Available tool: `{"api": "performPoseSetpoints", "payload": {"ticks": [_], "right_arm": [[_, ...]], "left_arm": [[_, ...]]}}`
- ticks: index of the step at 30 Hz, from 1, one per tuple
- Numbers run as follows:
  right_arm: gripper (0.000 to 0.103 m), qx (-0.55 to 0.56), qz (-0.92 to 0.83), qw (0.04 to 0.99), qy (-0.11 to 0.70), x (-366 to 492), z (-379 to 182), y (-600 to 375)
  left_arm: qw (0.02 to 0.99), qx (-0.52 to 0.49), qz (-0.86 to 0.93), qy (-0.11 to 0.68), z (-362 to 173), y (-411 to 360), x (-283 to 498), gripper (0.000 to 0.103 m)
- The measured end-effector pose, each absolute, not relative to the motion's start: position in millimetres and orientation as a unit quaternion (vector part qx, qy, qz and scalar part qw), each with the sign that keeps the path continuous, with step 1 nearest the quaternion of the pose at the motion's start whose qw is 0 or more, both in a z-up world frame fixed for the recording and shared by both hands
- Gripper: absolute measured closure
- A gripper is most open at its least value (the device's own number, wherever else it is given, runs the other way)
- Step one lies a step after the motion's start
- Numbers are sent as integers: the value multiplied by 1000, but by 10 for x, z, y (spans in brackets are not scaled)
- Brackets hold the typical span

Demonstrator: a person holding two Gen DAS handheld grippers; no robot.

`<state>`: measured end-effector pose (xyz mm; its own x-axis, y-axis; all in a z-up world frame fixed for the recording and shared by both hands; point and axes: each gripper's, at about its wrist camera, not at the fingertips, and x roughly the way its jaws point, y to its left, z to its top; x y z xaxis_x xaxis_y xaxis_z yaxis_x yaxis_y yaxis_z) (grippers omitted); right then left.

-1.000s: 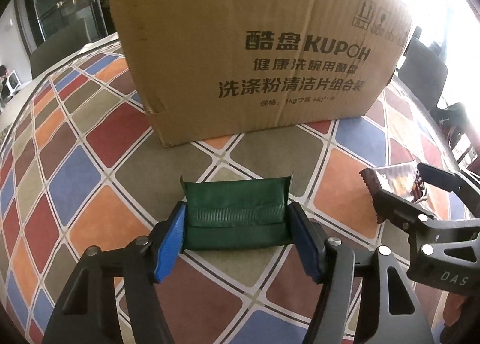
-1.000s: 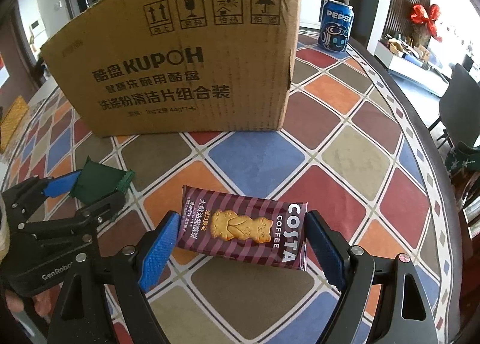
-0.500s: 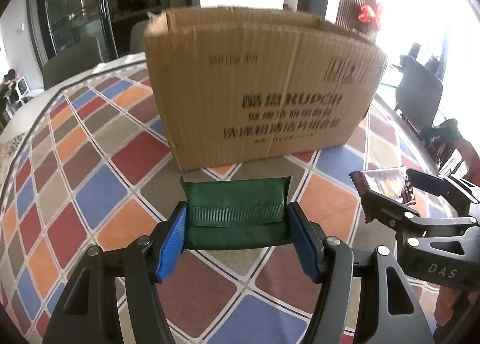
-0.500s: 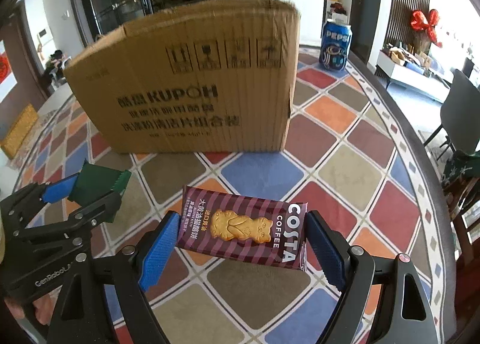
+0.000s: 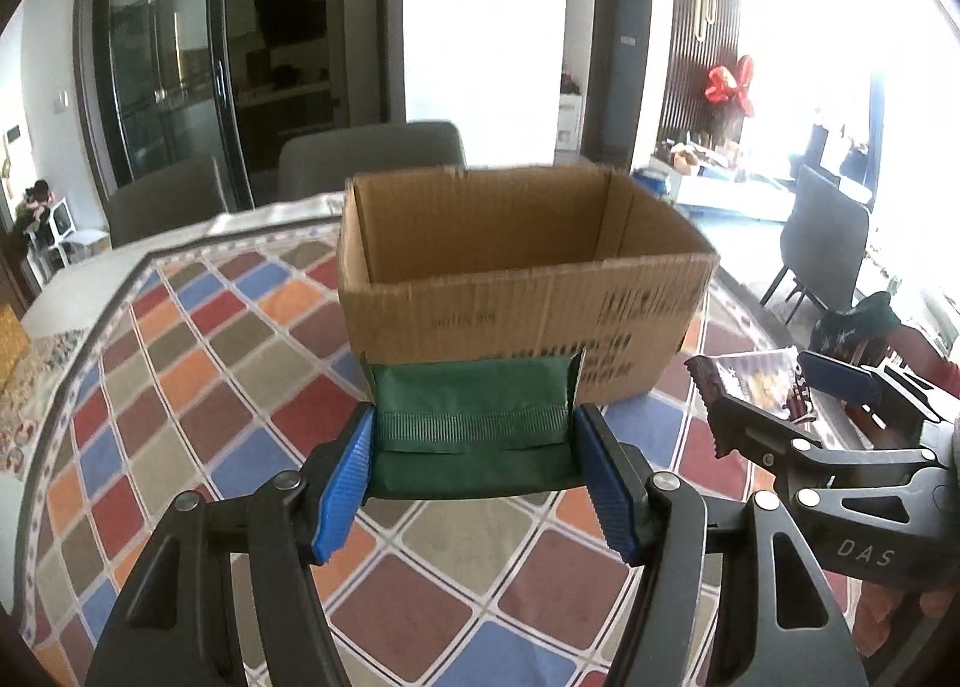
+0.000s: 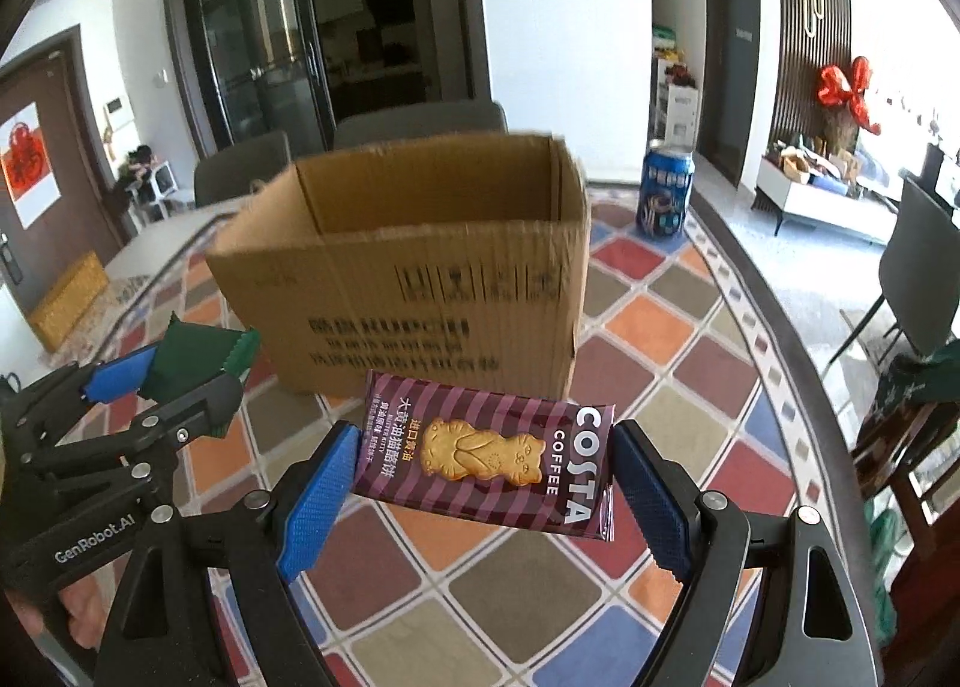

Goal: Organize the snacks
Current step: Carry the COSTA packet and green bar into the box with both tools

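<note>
Above table [image 5: 180, 387], both grippers raised since before; left [image 5: 474, 435] gripping green packet [image 5: 474, 411], right [image 6: 480, 465] Costa packet [image 6: 486, 459]

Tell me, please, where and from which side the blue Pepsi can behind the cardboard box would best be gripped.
Probably the Pepsi can is best taken at mid-body, from the side. It stands upright on the table, right of the cardboard box, and its round wall offers opposite faces to the pads. Its right side looks clear; the box crowds the left.
</note>
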<state>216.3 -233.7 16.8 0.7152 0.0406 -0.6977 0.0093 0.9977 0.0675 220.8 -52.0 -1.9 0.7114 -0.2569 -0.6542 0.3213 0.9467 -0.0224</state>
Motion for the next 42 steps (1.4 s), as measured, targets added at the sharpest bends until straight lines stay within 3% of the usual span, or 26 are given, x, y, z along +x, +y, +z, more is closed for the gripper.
{"api": "performPoseSetpoints", "payload": {"ticks": [18, 42], "right_arm": [[18, 7, 16, 949, 316, 2574, 786, -2302], [17, -25, 45, 939, 340, 3296, 638, -2233]], "left_arm": [[935, 39, -159, 316, 508, -528, 2696, 38], [925, 56, -150, 345, 536, -758, 3558, 34]]}}
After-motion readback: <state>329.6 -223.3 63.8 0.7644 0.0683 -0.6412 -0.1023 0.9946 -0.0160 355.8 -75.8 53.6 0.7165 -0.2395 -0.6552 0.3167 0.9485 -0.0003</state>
